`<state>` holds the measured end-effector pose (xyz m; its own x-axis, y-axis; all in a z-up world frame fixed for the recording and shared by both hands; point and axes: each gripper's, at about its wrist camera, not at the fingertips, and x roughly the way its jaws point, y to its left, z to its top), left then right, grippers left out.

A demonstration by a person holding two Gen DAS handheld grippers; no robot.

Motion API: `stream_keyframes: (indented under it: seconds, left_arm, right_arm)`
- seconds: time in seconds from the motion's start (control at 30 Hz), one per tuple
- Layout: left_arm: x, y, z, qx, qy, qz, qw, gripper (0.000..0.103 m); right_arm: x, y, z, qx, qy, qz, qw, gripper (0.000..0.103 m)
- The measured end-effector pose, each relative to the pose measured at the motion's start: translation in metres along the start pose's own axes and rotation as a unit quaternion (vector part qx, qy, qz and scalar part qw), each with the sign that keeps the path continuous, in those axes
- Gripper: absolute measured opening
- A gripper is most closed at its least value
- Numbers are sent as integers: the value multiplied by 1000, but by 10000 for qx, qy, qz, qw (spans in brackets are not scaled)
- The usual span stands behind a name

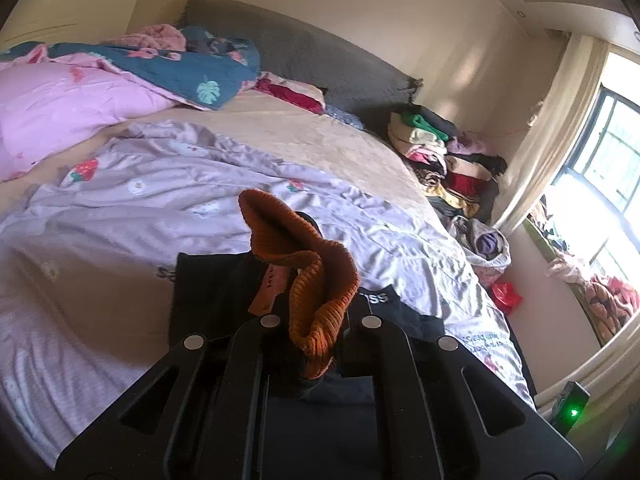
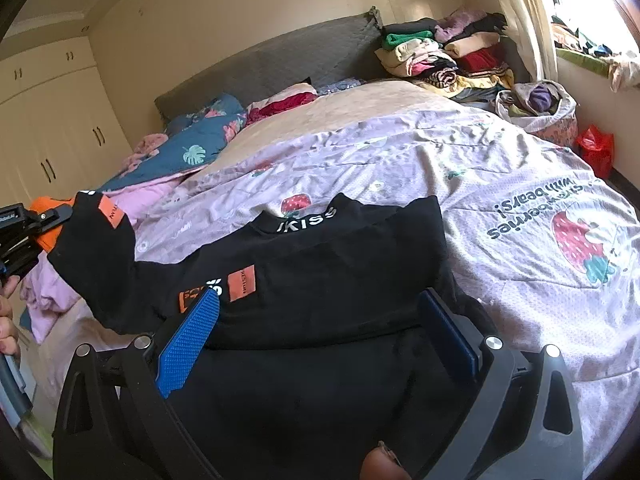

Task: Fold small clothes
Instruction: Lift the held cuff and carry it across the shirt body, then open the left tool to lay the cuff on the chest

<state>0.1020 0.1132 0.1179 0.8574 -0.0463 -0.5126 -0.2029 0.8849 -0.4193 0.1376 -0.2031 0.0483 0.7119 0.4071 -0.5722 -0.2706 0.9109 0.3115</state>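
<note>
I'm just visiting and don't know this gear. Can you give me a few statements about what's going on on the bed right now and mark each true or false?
1. The left gripper is clamped on the orange ribbed cuff of the black top. True.
2. The right gripper is clamped shut on the top. False: its blue pads stand wide apart, with the top lying between and under them.
3. The top's collar carries white lettering. True.
4. The top lies on a bare wooden floor. False: it lies on a lilac strawberry-print bedcover.
5. The pile of clothes sits near the headboard, on the window side. True.
</note>
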Motion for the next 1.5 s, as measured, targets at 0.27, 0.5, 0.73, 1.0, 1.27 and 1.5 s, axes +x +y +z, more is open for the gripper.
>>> stream_keyframes:
  seconds: [0.27,0.5,0.73,1.0,1.27,1.5]
  left_arm:
    - [16,-32,-1,206,110,-255,9994,3]
    - [27,-54,-14,344,226,-506,9979,3]
    - [48,-74,-30,592,480,-713,9945,3]
    - [94,-81,-68,830,1288,-870,9843,3]
    - [120,-86,-105,991,1829,-1193,9708,5]
    - [124,-95,-117,1201,2049,-1593,9582,48]
  right_arm:
    - [-2,-14,1,150,-60,-20,9999,99]
    - [-10,-31,4,343,-204,9,9992,99]
    - [-15,-44,5,429,-287,-187,9985,99]
    - [-12,-57,5,522,-235,-487,9972,99]
    - [-5,-73,2,615,-128,-790,9949,99]
    - [6,-75,-3,560,52,-818,9951,99]
